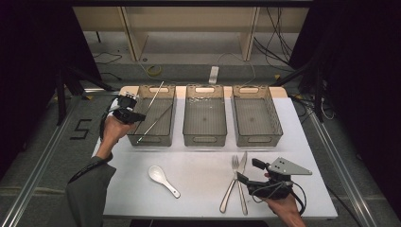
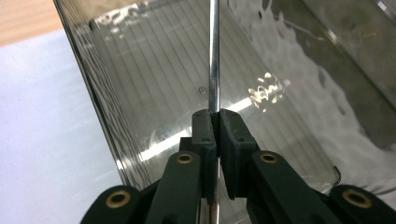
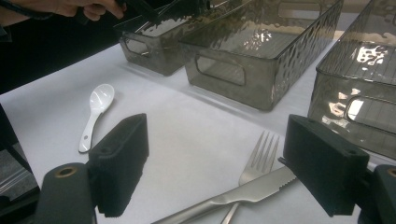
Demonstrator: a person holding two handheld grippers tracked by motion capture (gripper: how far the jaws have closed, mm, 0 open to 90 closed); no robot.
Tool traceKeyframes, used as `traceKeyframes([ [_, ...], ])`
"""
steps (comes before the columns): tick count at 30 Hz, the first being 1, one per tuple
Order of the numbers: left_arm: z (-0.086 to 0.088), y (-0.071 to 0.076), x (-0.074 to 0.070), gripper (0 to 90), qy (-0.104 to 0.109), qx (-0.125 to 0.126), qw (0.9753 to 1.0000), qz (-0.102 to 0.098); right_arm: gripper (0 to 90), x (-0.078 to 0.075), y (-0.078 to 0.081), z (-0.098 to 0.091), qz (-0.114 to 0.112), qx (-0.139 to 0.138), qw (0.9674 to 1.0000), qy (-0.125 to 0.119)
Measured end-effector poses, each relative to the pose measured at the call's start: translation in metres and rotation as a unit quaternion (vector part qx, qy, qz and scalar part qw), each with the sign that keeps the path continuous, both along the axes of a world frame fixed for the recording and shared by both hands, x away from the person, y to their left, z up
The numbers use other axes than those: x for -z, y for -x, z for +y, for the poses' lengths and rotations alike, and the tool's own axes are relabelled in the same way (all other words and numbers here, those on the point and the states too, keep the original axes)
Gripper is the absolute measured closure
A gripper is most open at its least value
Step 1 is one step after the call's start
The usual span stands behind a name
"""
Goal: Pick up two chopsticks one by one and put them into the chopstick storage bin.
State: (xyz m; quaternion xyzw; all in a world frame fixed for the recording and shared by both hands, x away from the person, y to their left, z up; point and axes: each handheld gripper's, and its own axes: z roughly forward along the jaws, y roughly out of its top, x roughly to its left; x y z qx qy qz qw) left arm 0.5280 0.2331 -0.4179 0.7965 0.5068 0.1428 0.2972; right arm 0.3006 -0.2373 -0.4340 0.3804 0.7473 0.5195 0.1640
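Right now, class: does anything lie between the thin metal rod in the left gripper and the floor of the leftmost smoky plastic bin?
Yes: another thin metal rod already lies slanted inside that bin, beneath the held rod.

- The lower end of the metal rod (image 2: 214, 56) is covered by the closed jaws of the left gripper (image 2: 217, 122), and its upper end is cut off by the top edge.
- In the right gripper view, the handles of the fork (image 3: 258, 161) and the knife (image 3: 233, 196) are cut off by the bottom edge.
- The right-hand bin (image 3: 355, 74) is cropped by the same view's right edge.
- In the high view, the right forearm is cut off at the bottom edge.
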Motion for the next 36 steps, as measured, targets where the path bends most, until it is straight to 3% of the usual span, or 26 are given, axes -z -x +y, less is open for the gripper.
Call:
traceKeyframes([
  [8, 0.001, -0.001, 0.005, 82.4, 0.000, -0.017, 0.9998, 0.008, 23.2, 0.000, 0.000, 0.000, 0.000, 0.001, 1.0000, 0.001],
  [9, 0.002, -0.001, 0.004, 79.0, 0.000, -0.020, 0.9998, 0.008, 23.2, 0.000, 0.000, 0.000, -0.001, 0.001, 1.0000, 0.001],
  [12, 0.002, 0.002, -0.001, 68.2, 0.027, -0.024, 0.9993, 0.006, 23.2, 0.000, 0.000, -0.001, -0.002, 0.002, 1.0000, 0.001],
  [15, 0.000, 0.010, -0.010, 51.3, 0.045, -0.023, 0.9986, 0.013, 23.3, 0.000, 0.000, -0.001, -0.003, 0.002, 1.0000, 0.001],
  [19, -0.002, 0.031, -0.021, 39.3, 0.061, -0.026, 0.9978, -0.006, 23.3, -0.001, 0.001, -0.001, -0.006, 0.001, 1.0000, 0.000],
  [21, -0.003, 0.042, -0.024, 36.1, 0.060, -0.022, 0.9978, -0.018, 23.3, -0.001, 0.001, -0.001, -0.006, 0.001, 1.0000, 0.001],
  [23, -0.006, 0.048, -0.028, 33.9, 0.056, -0.017, 0.9982, -0.013, 23.3, -0.001, 0.001, -0.001, -0.005, 0.002, 1.0000, 0.001],
  [27, -0.009, 0.063, -0.032, 28.1, 0.074, 0.001, 0.9971, -0.016, 23.3, -0.001, 0.002, 0.000, -0.006, 0.001, 1.0000, 0.001],
  [30, -0.013, 0.074, -0.036, 26.5, 0.075, 0.011, 0.9968, -0.025, 23.3, -0.001, 0.001, 0.000, -0.004, 0.002, 1.0000, 0.002],
  [34, -0.019, 0.087, -0.035, 25.0, 0.113, 0.042, 0.9925, -0.018, 23.3, -0.001, 0.001, -0.001, -0.003, 0.003, 1.0000, 0.002],
  [36, -0.024, 0.093, -0.031, 24.1, 0.114, 0.047, 0.9922, -0.019, 23.3, -0.001, 0.001, -0.001, -0.003, 0.002, 1.0000, 0.003],
])
